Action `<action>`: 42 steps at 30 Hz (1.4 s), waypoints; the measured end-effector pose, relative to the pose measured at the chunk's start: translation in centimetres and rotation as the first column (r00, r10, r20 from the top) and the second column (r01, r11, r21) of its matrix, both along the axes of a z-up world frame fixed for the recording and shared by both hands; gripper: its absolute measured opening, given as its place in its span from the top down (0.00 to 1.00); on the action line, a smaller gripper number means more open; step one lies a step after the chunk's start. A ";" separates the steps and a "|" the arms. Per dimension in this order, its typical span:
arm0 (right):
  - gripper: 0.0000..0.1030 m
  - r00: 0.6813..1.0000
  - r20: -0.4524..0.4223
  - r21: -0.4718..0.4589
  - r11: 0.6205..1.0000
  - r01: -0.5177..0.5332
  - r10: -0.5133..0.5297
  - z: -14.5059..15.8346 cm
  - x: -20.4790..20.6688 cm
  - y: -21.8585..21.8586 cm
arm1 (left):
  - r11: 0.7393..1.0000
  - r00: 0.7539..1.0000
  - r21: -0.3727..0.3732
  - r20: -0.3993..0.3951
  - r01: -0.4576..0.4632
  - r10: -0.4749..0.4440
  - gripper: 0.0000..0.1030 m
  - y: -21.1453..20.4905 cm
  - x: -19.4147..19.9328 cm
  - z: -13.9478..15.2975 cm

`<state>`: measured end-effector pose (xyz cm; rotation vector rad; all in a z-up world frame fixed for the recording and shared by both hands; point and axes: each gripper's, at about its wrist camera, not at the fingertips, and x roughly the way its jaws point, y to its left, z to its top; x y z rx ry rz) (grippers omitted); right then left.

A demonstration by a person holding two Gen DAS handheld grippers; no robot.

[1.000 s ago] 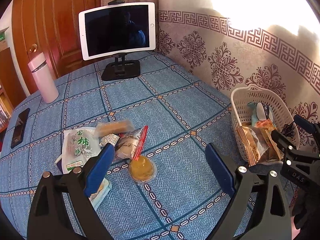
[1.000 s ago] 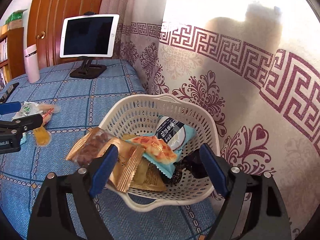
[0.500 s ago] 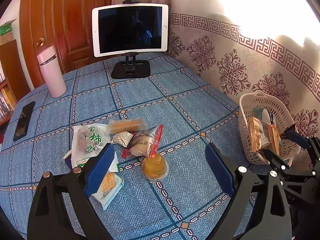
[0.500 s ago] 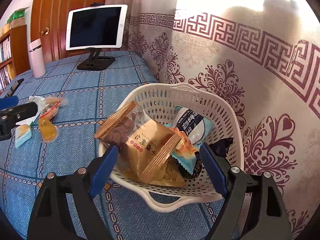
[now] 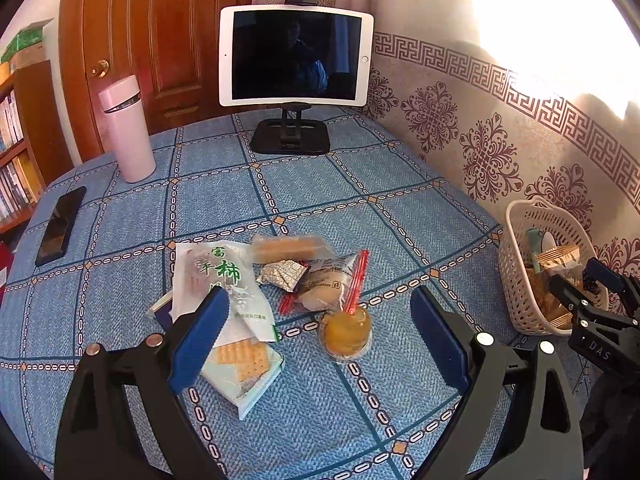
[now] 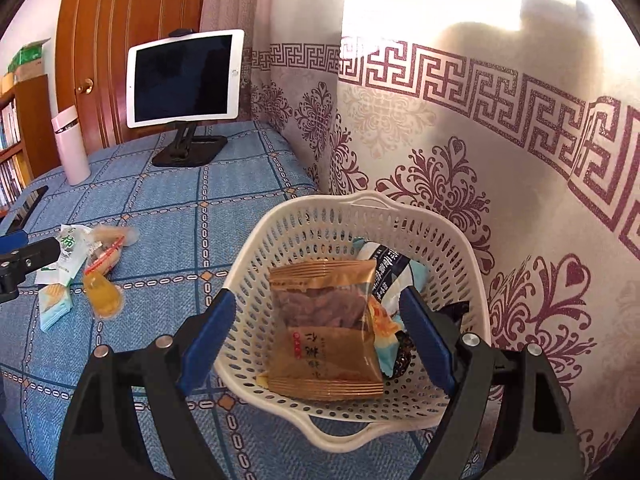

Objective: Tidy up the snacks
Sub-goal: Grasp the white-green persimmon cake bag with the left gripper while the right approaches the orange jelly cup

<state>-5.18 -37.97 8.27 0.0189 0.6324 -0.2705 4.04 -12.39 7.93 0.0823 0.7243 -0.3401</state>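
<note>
Loose snacks lie in a heap on the blue tablecloth: a white packet with green characters (image 5: 216,280), a cracker pack (image 5: 244,364), an orange jelly cup (image 5: 346,330), a clear bag with a red strip (image 5: 328,284), a long biscuit pack (image 5: 286,246). My left gripper (image 5: 319,296) hangs open above this heap, holding nothing. By the wall stands the white basket (image 6: 360,200). A golden packet (image 6: 324,320) lies flat in it on a blue-white packet (image 6: 384,264). My right gripper (image 6: 318,300) is open over the basket, its pads clear of the golden packet.
A tablet on a black stand (image 5: 294,60) and a pink flask (image 5: 128,128) stand at the far side of the table. A dark phone (image 5: 60,226) lies near the left edge. The patterned wall runs close behind the basket (image 5: 520,280). A bookshelf (image 5: 16,152) stands at far left.
The golden packet, which hung over the basket's left rim, has tipped in and lies flat. The left gripper has shifted sideways, so the cracker pack now shows under its left finger.
</note>
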 end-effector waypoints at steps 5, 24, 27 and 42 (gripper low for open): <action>0.20 0.995 0.044 0.123 0.988 -0.089 0.084 1.0 -0.4 0.6 | 0.997 0.997 -0.009 -0.001 -0.074 0.074 0.09 2.9 0.9 0.1; 0.20 0.949 0.012 0.096 0.944 -0.315 0.315 -1.3 0.6 10.0 | 0.976 0.974 0.043 -0.067 -0.215 0.217 0.09 7.8 4.9 -2.8; 0.20 0.940 -0.007 0.103 0.936 -0.338 0.340 -2.0 0.8 11.0 | 0.977 0.974 0.054 -0.079 -0.206 0.210 0.09 7.2 5.9 -3.2; 0.20 0.931 -0.065 0.136 0.927 -0.349 0.360 -4.2 1.8 11.5 | 0.975 0.963 0.102 -0.163 -0.198 0.213 0.16 5.0 10.2 -6.0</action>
